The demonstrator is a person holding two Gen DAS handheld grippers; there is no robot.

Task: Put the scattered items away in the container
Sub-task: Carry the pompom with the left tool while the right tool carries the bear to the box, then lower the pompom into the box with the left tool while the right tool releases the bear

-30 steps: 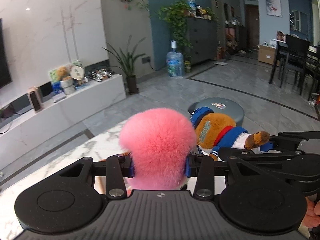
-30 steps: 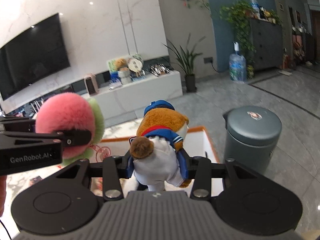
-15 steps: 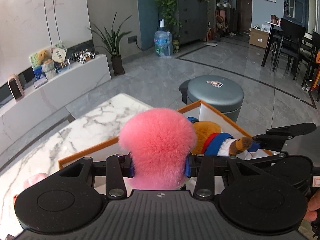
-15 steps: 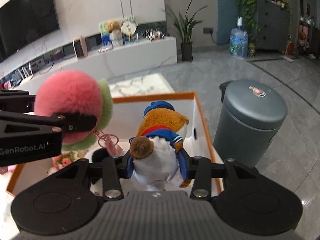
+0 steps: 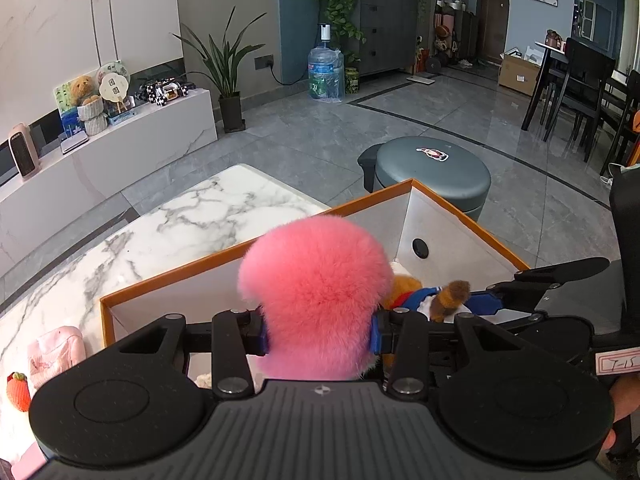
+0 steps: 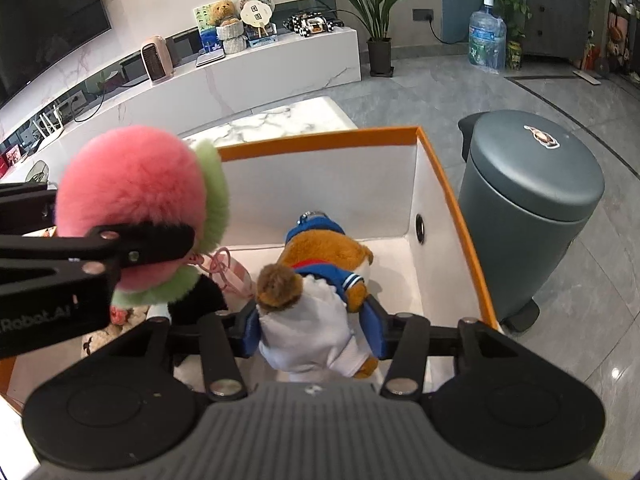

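Both grippers, left gripper [image 5: 318, 330] clamped on pink pompom [image 5: 316, 292], right gripper [image 6: 316, 330] on plush bear [image 6: 320, 276], crowd the box [image 6: 448, 200]; collision risks a drop outside.

Inside the box [image 6: 448, 200], the floor by the right wall lies bare; its left half is crowded with small toys [image 6: 232, 276]. A bin [image 6: 532, 208] stands just outside that right wall.

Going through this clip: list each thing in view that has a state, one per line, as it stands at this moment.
left gripper: shut on pink plush ball
right gripper: shut on brown plush toy
pink plush ball: held above the box
brown plush toy: held inside the box, head down
orange-rimmed box: open, a few items already in it
grey bin: lid closed
pink pouch: lying on the table, outside the box
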